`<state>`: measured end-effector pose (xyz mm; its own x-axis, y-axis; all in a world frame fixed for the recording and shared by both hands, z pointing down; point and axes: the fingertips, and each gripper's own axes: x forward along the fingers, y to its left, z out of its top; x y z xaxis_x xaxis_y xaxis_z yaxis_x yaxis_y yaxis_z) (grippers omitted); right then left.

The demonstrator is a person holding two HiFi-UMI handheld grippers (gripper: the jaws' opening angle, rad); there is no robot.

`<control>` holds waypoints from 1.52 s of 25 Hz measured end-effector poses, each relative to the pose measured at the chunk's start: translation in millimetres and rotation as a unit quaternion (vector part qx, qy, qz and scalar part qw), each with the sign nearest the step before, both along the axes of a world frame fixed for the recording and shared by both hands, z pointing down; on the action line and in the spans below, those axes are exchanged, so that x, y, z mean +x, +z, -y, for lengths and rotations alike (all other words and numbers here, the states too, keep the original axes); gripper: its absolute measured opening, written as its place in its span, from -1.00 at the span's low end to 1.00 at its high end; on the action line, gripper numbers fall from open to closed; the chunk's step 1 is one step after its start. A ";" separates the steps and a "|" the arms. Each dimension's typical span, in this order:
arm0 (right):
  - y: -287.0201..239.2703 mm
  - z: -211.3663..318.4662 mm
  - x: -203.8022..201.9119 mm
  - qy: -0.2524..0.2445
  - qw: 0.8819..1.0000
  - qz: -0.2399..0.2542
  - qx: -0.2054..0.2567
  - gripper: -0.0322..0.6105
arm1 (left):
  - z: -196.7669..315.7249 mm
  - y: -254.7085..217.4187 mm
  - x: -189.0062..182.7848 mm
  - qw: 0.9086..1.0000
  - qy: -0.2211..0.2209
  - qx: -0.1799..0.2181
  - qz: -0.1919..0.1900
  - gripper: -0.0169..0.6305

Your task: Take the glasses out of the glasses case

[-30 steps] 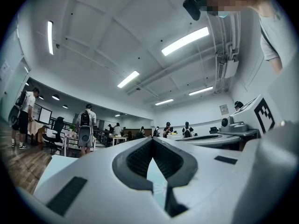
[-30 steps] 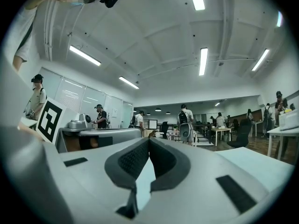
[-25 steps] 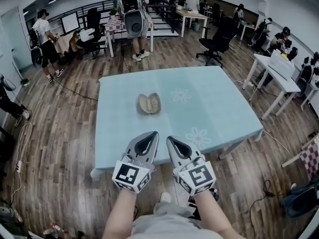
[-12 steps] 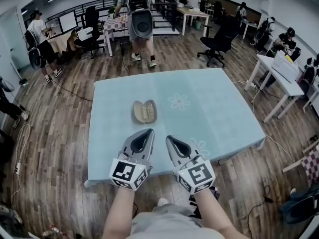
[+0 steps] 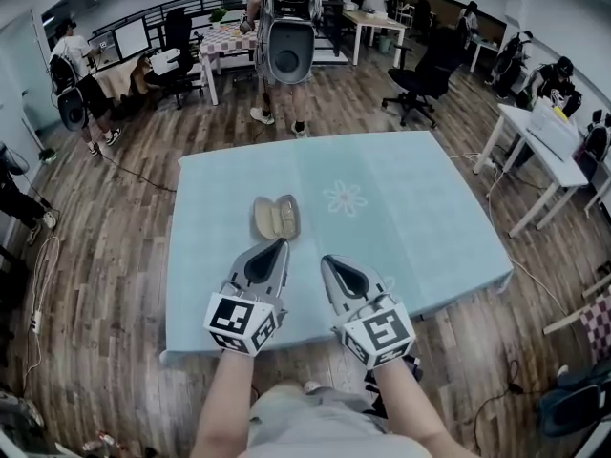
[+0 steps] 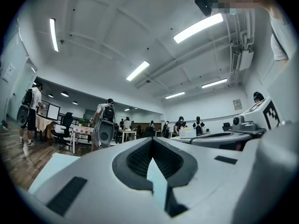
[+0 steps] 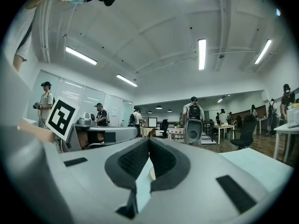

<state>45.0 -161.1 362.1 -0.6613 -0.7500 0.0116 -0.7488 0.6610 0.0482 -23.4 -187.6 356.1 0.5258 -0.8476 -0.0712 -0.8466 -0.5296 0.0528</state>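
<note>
Both the left hand-held gripper (image 5: 281, 243) and the right hand-held gripper (image 5: 326, 260) were shut tight and empty, so they might have bumped the open glasses case (image 5: 276, 218), lying on the blue worktop (image 5: 420, 208) just in front of the left one, and pushed it away.

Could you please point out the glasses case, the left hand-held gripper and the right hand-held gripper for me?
glasses case (image 5: 275, 218): head view, the middle of the open case.
left hand-held gripper (image 5: 281, 244): head view, at its closed tips.
right hand-held gripper (image 5: 326, 260): head view, at its closed tips.
</note>
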 end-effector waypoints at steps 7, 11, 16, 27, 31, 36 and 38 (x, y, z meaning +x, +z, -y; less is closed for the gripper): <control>9.2 18.5 -1.0 0.002 1.000 0.001 -0.011 -0.88 | 29.1 7.1 -6.9 1.000 0.001 -0.019 0.023 -0.92; 15.7 38.4 -6.9 0.003 1.000 0.000 -0.023 -0.88 | 52.3 3.4 -12.2 0.999 0.009 -0.022 0.031 -0.92; 19.1 67.1 -15.9 0.002 1.000 -0.004 -0.030 -0.88 | 85.4 9.9 -17.8 0.996 0.024 -0.070 0.041 -0.92; 21.2 126.7 -34.7 0.001 0.999 -0.012 -0.033 -0.88 | 155.5 58.8 -28.8 0.964 0.040 -0.243 0.097 -0.92; 21.6 149.6 -34.5 0.003 0.999 -0.022 -0.036 -0.88 | 175.9 76.6 -31.1 0.948 0.054 -0.301 0.089 -0.92; 34.8 169.1 -34.1 0.009 0.998 -0.024 -0.056 -0.88 | 194.3 95.1 -34.5 0.934 0.051 -0.343 0.088 -0.92; 46.4 173.2 -38.9 0.008 0.997 -0.033 -0.068 -0.88 | 199.6 105.3 -37.0 0.934 0.049 -0.347 0.074 -0.92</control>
<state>6.1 -334.4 408.6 -0.6442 -0.7485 0.1575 -0.7570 0.6534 0.0090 -60.4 -387.1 461.4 0.5629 -0.6105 0.5571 -0.8217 -0.4862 0.2975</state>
